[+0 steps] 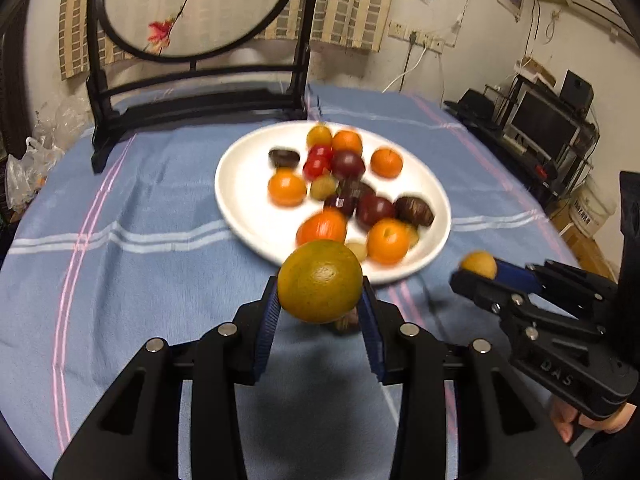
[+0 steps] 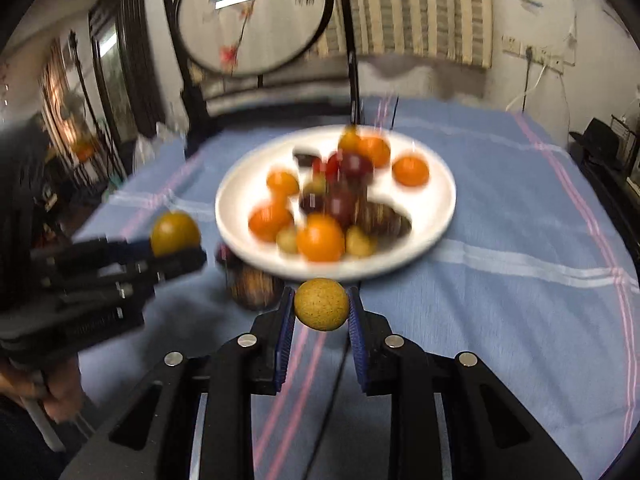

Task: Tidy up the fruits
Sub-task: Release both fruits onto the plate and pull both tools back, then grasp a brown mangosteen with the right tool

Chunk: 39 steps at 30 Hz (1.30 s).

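Already both tongs are loaded. The left tongs [image 1: 320, 304] are clamped on a greenish-orange citrus [image 1: 320, 280], and the right tongs [image 2: 321, 312] pinch a small tan round fruit [image 2: 321, 303]. Neither fruit touches the cloth.

The white plate [image 1: 240, 200] is the landmark. It lies straight ahead of both tongs and a little below them, with its near rim just beyond each held fruit. The 2 fruits are round, so no long axis matters. Both pairs of tongs look about equally near that rim, the left toward its left side and the right toward its right. My guess is each fruit goes forward onto the plate, where bare space shows along the left edge. About 15 fruits sit there already, orange, dark red and brown.

A brown fruit [image 2: 256, 286] rests on the cloth just short of the rim.

The bench wears a blue striped cloth [image 1: 120, 280]. Behind the plate stands a round painted screen in a black frame [image 1: 192, 8]. Walls, cables and shelving lie farther off.
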Each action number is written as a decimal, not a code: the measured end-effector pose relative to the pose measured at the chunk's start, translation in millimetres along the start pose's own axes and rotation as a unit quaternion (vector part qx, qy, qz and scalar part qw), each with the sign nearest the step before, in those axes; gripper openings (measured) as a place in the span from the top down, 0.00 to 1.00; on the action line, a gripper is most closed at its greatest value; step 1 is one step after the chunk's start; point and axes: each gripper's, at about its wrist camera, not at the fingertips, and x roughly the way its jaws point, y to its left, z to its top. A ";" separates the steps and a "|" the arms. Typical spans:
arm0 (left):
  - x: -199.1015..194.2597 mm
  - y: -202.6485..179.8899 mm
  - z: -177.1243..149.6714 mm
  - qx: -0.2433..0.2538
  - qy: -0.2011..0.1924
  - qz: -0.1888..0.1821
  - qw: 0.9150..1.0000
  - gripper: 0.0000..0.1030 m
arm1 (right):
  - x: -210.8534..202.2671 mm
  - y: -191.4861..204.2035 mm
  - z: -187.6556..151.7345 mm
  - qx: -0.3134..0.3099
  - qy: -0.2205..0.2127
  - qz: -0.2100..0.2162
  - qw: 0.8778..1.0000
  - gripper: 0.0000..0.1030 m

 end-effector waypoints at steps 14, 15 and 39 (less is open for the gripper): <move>70.4 15.4 57.8 -0.050 0.016 0.032 0.998 0.36 | 65.5 -27.0 43.1 0.083 -0.003 0.023 0.996 0.67; 67.8 19.6 56.4 -0.070 -0.001 0.039 0.997 0.29 | 63.6 -30.2 41.3 0.087 -0.004 0.020 0.996 0.63; 15.2 53.7 -12.9 -0.104 -0.010 0.072 0.992 0.16 | 15.1 11.5 -27.1 0.011 0.025 0.023 0.999 0.49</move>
